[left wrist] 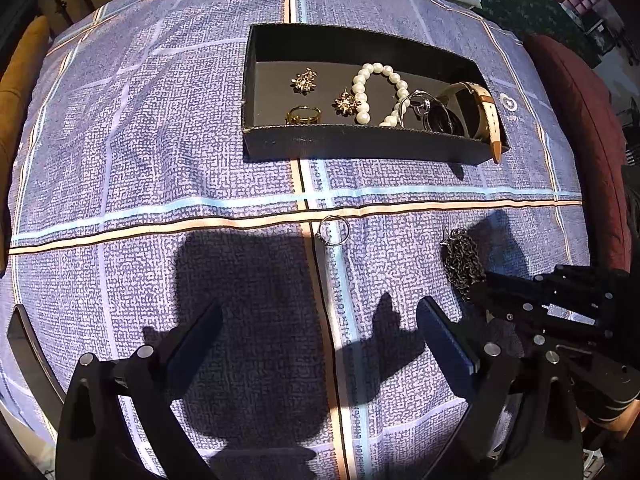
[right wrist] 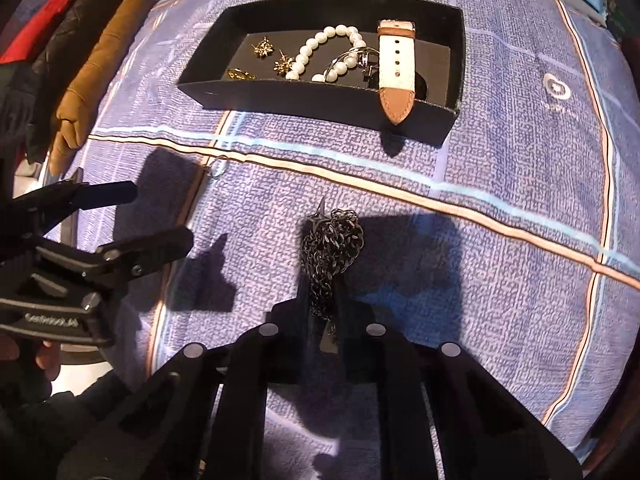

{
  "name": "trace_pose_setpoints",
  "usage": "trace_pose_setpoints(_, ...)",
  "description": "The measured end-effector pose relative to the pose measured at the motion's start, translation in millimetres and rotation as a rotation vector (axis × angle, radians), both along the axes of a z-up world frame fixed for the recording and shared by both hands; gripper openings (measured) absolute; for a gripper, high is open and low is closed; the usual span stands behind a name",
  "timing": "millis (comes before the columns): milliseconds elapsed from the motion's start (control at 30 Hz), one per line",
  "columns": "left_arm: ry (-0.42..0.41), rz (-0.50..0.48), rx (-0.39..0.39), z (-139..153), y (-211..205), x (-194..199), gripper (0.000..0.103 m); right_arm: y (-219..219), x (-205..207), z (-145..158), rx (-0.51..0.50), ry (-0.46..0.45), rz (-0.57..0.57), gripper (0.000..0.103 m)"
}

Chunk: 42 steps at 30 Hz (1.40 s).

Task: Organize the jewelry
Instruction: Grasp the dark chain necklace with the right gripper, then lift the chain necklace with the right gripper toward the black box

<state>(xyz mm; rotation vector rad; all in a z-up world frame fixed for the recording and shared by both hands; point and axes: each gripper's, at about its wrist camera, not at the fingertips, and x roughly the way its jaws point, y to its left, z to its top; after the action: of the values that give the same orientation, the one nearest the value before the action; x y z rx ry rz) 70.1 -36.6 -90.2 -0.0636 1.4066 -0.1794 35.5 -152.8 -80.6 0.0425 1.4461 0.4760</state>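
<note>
Black right fingers (right wrist: 320, 308) clamp dark chain (right wrist: 334, 240) | left fingers (left wrist: 320, 332) spread, empty

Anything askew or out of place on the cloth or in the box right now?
The watch lies with its tan strap tip poking over the black box's front wall. A silver ring sits loose on the cloth, outside the box. The dark chain is bunched in the right gripper.

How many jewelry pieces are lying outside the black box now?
2. A thin silver ring lies on the blue checked cloth before the black box; a dark metal chain is held in the right gripper.
</note>
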Motion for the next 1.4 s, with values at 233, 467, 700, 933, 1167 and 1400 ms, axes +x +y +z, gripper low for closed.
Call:
trace_pose_setpoints(233, 0.001, -0.006, 0.003, 0, 0, -1, 0.095, -22, -12, 34, 0.072, -0.054, -0.058, 0.007)
trace_pose_setpoints(467, 0.004, -0.012, 0.003, -4, -3, 1, 0.095, -25, -5, 48, 0.036, -0.050, -0.033, 0.007)
trace_pose_setpoints(700, 0.004, 0.007, 0.047, -4, 6, 1, 0.095, 10, 5, 10, -0.046, -0.047, 0.029, 0.077)
trace_pose_setpoints(933, 0.013, 0.053, 0.031, -7, 33, 7, 0.095, 16, 8, -9, -0.131, -0.053, 0.057, 0.033)
trace_pose_setpoints(1167, -0.008, -0.014, 0.052, -8, 12, 25, 0.095, -21, 4, 11, -0.001, -0.051, -0.065, 0.015)
trace_pose_setpoints(1400, -0.051, -0.113, 0.192, -18, -17, 41, 0.096, -53, -9, 52, 0.074, -0.103, -0.150, 0.013)
